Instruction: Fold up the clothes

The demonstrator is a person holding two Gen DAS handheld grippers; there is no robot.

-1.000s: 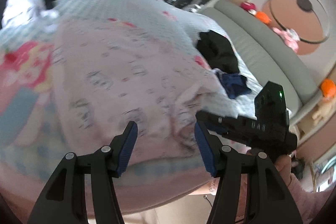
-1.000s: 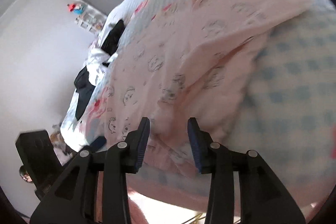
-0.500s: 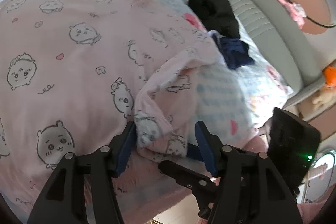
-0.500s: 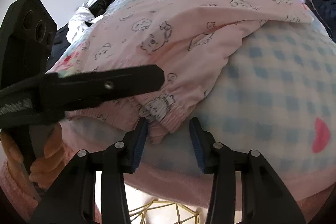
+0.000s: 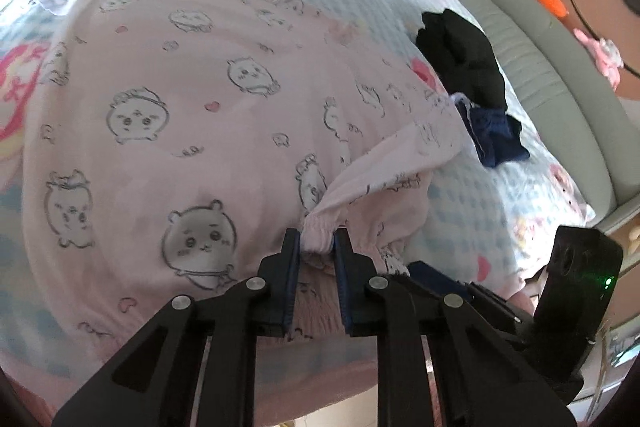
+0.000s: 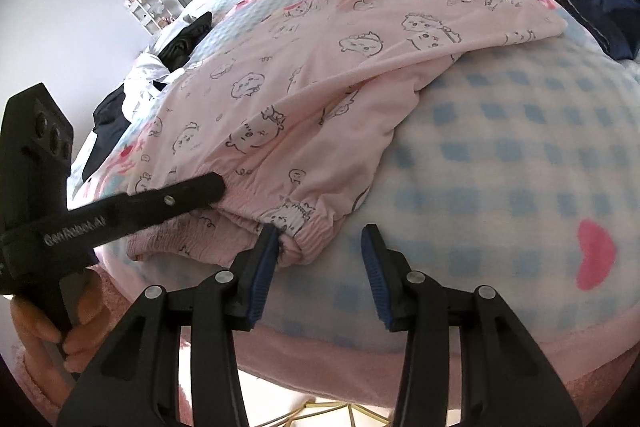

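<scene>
A pink pyjama garment [image 5: 200, 107] printed with cartoon animals lies spread on the bed. My left gripper [image 5: 316, 239] has its jaws closing, and its blue pads pinch the gathered elastic edge [image 5: 318, 233] at the near end. In the right wrist view one of its black fingers [image 6: 180, 195] lies on that edge. My right gripper [image 6: 320, 233] stands open at the garment's [image 6: 320, 67] near right corner. That elastic corner [image 6: 304, 231] touches the left pad and reaches partway into the gap. The right pad is over the blanket.
A blue-checked blanket [image 6: 500, 147] with pink hearts covers the bed. A black garment [image 5: 460, 59] and a navy one [image 5: 492, 139] lie to the right by the grey headboard [image 5: 560, 87]. White and dark clothes [image 6: 140, 79] are heaped far left. A hand [image 6: 48, 327] grips the left tool.
The left gripper came down to the garment's near edge and its jaws narrowed from wide apart onto the elastic hem. The right gripper sank a little toward the corner, jaws still apart.
</scene>
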